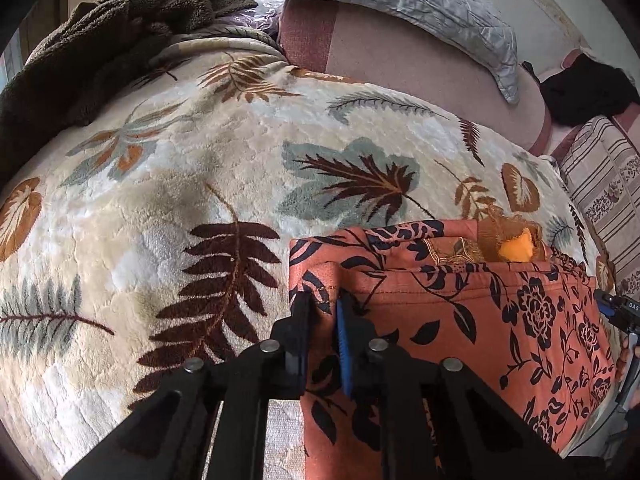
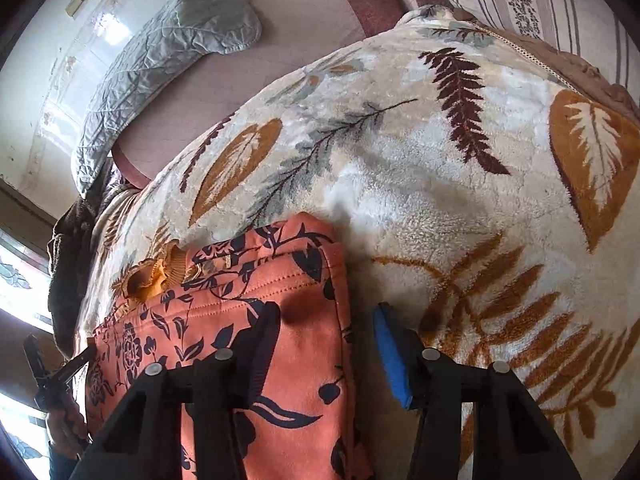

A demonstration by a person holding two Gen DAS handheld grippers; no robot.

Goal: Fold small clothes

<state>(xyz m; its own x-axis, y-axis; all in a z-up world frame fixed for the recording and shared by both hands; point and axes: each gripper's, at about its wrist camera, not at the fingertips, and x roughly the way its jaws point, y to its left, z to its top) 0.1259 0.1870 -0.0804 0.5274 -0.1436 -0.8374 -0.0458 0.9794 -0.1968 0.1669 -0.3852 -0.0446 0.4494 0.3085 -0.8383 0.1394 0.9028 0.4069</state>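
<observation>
An orange garment with a dark floral print (image 1: pixel 460 312) lies folded on a cream leaf-patterned blanket (image 1: pixel 180 200). A mustard knit piece (image 1: pixel 516 248) shows at its far edge. My left gripper (image 1: pixel 323 308) is shut on the garment's near left corner, with cloth pinched between its pads. In the right wrist view the garment (image 2: pixel 296 344) fills the lower left. There my right gripper (image 2: pixel 324 316) stands open astride its right edge. One finger sits over the cloth, and the blue pad (image 2: pixel 390 356) is off it, above the blanket (image 2: pixel 440 160).
A brown fleece (image 1: pixel 100 48) is heaped at the far left. A grey quilted pillow (image 1: pixel 400 0) rests on a pink cushion (image 1: pixel 400 64) at the back. A black cloth (image 1: pixel 588 88) and a striped cushion (image 1: pixel 608 192) lie at the right.
</observation>
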